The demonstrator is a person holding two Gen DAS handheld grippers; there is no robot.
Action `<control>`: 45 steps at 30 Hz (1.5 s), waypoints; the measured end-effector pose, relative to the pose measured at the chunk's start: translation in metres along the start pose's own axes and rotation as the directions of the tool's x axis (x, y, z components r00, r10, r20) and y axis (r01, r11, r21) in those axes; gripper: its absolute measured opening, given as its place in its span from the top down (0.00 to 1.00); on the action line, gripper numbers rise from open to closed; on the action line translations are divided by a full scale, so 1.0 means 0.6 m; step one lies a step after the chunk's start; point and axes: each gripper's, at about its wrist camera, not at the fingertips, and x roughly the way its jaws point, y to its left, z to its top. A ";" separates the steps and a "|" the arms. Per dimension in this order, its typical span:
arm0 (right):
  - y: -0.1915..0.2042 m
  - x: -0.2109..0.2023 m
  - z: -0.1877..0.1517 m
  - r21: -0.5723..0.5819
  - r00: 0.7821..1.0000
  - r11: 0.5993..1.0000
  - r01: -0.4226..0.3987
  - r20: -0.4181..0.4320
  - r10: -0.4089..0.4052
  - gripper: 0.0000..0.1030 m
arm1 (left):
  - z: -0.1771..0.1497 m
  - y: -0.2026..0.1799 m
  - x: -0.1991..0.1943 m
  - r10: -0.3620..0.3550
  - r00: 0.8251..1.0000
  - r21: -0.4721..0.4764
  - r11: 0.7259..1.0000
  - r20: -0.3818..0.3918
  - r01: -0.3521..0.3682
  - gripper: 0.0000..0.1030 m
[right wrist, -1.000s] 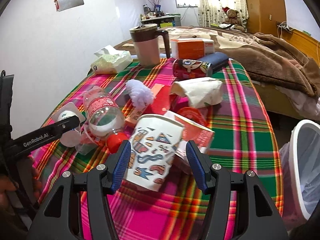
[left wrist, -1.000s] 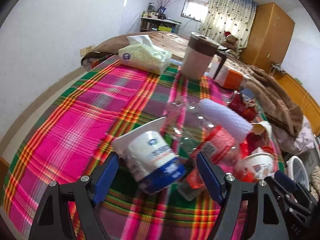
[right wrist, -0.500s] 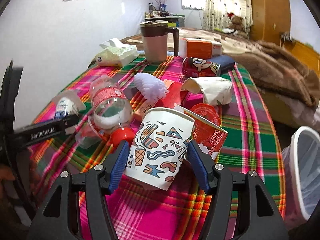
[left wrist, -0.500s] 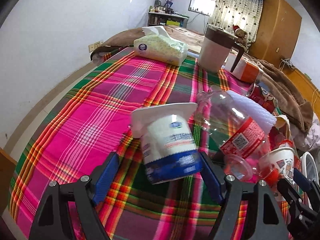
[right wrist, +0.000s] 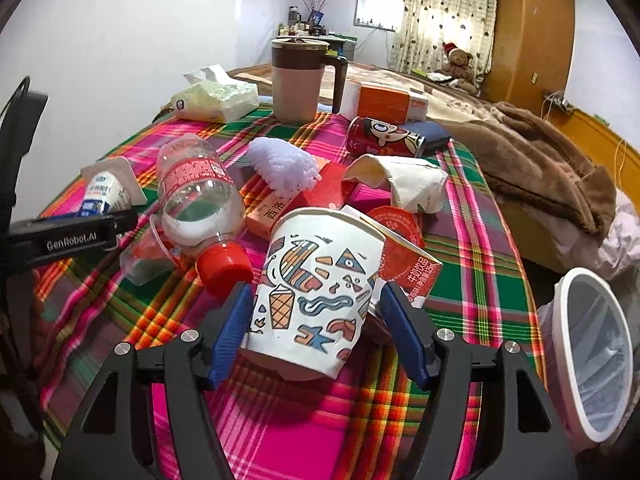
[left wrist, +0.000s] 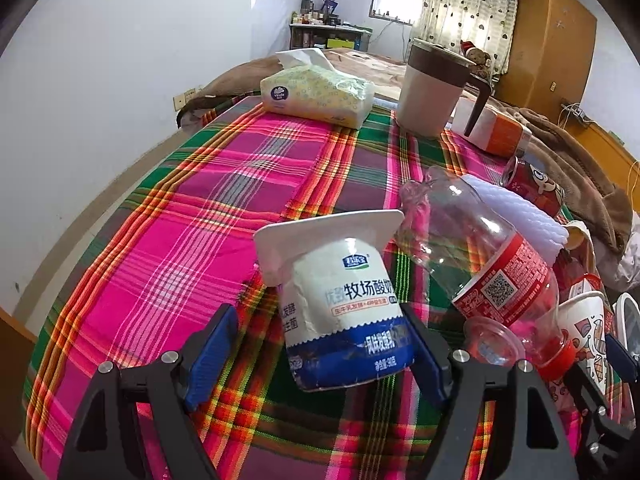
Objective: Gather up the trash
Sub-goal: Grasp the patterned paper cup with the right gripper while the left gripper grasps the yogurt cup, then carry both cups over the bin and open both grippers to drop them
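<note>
1. Bright checked cloth (left wrist: 224,216) in pink, green and orange covered the table, and I saw a bed with a brown blanket (right wrist: 532,168) behind it.
2. My left gripper (left wrist: 320,354) was wide open, with a yogurt cup (left wrist: 344,312) between its 2 blue pads.
3. I saw that cup tipped over, with its flat white rim pointing away from me. The right pad sat close against its blue bottom band, but I could not tell if they touched. The left pad stood clear of it.
4. Just to the right of the yogurt cup lay a clear plastic bottle (left wrist: 488,264) on its side, with a red label and a red cap.
5. My right gripper (right wrist: 316,336) had just been opening its jaws, and a paper cup (right wrist: 316,292) with colored shapes sat between them.
6. I saw a gap on the right side of that paper cup. The left pad was very near it, so the cup was not squeezed.
7. A red carton (right wrist: 404,256) leaned right behind the paper cup.
8. Farther back I saw a crumpled white cup (right wrist: 404,184), a red can (right wrist: 384,136), a tissue pack (right wrist: 216,100) and a tall brown mug (right wrist: 296,80).
9. A trash bin (right wrist: 592,356) with a clear bag stood off the table's right edge.
</note>
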 end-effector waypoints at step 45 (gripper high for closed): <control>-0.100 -0.075 -0.011 0.178 0.978 0.973 -0.147 0.174 0.116 0.49 | -0.042 -0.078 -0.151 -0.147 0.980 0.105 0.985 0.137 0.133 0.52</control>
